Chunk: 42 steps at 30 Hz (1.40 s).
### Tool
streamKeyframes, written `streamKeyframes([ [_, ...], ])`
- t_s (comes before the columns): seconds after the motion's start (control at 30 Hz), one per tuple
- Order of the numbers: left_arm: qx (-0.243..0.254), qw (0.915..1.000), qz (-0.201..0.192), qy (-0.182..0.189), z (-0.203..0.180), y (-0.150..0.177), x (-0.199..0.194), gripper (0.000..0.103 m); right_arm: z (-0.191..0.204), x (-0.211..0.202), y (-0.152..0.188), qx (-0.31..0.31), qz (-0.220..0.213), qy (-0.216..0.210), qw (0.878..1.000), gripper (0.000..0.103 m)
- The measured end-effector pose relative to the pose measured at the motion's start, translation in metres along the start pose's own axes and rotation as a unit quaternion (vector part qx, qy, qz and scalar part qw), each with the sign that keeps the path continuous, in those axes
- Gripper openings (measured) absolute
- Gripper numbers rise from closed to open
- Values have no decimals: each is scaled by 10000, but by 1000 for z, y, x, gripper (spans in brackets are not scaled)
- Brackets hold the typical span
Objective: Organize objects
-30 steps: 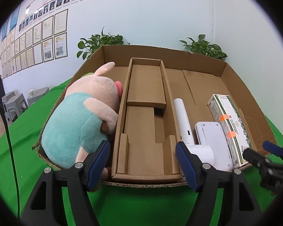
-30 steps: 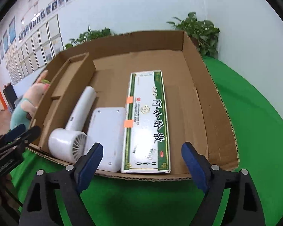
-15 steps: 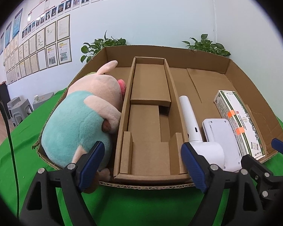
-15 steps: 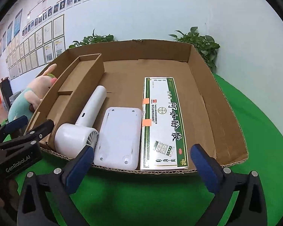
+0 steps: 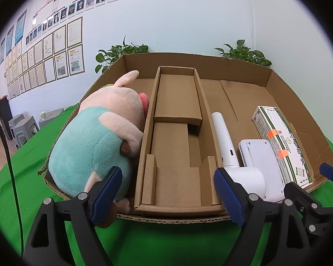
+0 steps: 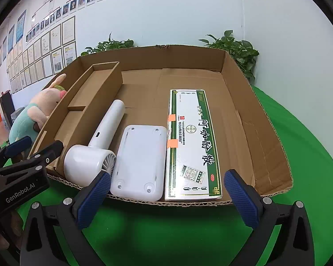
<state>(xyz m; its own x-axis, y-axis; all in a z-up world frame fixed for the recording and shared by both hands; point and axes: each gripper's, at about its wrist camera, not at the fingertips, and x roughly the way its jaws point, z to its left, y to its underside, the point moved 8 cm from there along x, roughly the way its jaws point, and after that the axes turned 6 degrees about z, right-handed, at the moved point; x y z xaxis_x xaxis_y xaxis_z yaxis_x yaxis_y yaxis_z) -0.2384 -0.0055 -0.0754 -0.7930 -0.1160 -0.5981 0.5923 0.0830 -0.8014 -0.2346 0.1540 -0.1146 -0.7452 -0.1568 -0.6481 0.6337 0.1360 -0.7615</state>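
Note:
A shallow cardboard box [image 5: 277, 88] [image 6: 239, 84] lies on the green cloth. In its left part lies a plush pig [image 5: 95, 137] [image 6: 33, 115] in a teal shirt. A cardboard divider insert [image 5: 177, 133] [image 6: 86, 102] runs down the middle. To its right lie a white hair dryer [image 5: 230, 153] [image 6: 100, 137], a white flat device [image 5: 262, 164] [image 6: 139, 159] and a green-and-white medicine box [image 5: 282, 146] [image 6: 193, 141]. My left gripper [image 5: 166, 192] is open and empty before the box's near edge. My right gripper [image 6: 166, 199] is open and empty, near the edge in front of the device.
Potted plants [image 6: 235, 48] [image 5: 119, 53] stand behind the box against the wall. Framed papers [image 5: 55, 51] hang on the left wall. Grey stools [image 5: 22, 124] stand at far left. Green cloth [image 6: 310, 144] surrounds the box. A black cable [image 5: 8, 155] hangs at left.
Both grippers have drawn back and risen a little from the box's near edge, and both stay open. The objects in the box have not moved.

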Motion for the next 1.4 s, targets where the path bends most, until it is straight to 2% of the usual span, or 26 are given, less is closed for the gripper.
streamKeyframes([
  [1.4,4,10000,17,-5,1,1,0,87,1,0,1,-1,0,-1,10000,103],
])
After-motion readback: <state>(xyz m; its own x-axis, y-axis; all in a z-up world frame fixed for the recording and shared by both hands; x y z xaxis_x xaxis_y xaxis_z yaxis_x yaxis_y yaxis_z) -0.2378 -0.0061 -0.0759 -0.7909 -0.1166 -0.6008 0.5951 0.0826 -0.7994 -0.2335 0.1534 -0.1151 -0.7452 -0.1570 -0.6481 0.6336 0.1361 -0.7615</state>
